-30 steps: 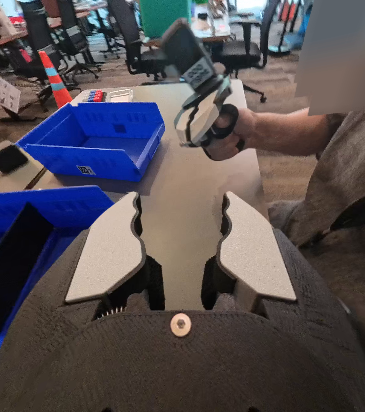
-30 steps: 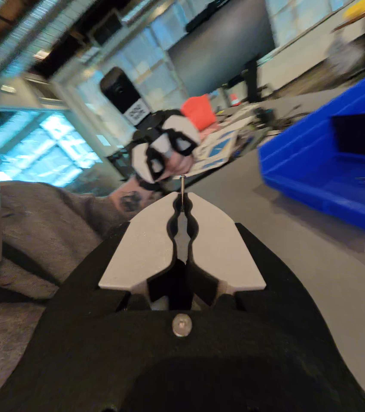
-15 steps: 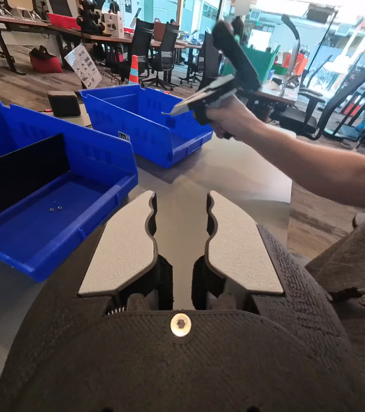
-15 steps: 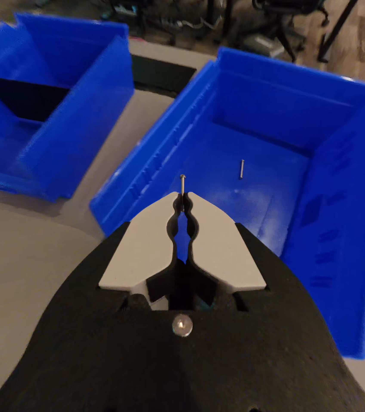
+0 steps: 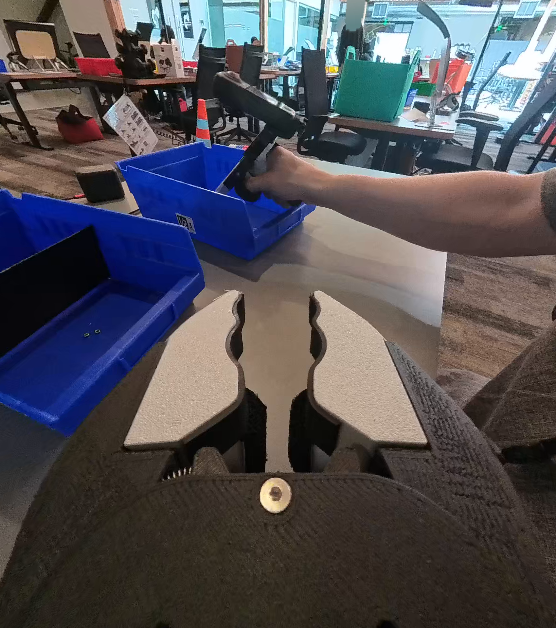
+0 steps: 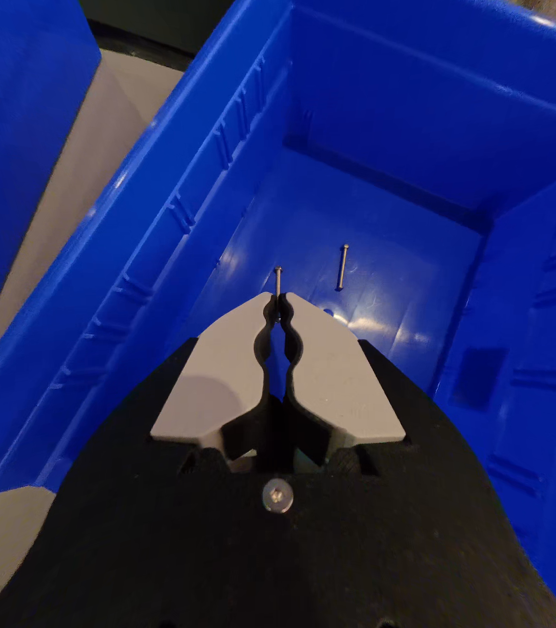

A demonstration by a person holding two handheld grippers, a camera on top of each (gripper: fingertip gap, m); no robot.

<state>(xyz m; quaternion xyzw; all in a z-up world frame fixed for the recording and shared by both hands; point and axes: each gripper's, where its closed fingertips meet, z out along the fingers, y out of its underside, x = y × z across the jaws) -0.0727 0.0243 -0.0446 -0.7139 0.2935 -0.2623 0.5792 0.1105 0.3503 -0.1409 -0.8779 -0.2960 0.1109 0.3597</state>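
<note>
Nearest to us, our left tongs (image 5: 276,299) hover over the grey table (image 5: 354,272) with their grey fingers (image 5: 195,370) parted by a clear gap and nothing between them. Just to their left sits a blue bin (image 5: 154,244) with a black divider (image 5: 31,272); two tiny dark ring-shaped nuts (image 5: 92,333) lie on its floor, side by side.

Our right tongs (image 6: 279,297) are closed at the tips on a thin metal pin (image 6: 278,280). It is slender, silvery, with a small rounded head at its far end, and it sticks straight out beyond the fingertips, its lower end pinched between them. The tongs are held inside a second blue bin (image 6: 405,102), above its floor. A second pin (image 6: 342,268) of the same kind lies flat on that floor, just right of and slightly beyond the held one, apart from it.

From the left view, this farther bin (image 5: 174,183) stands beyond the near one, with the right hand (image 5: 276,176) reaching in over its rim.
</note>
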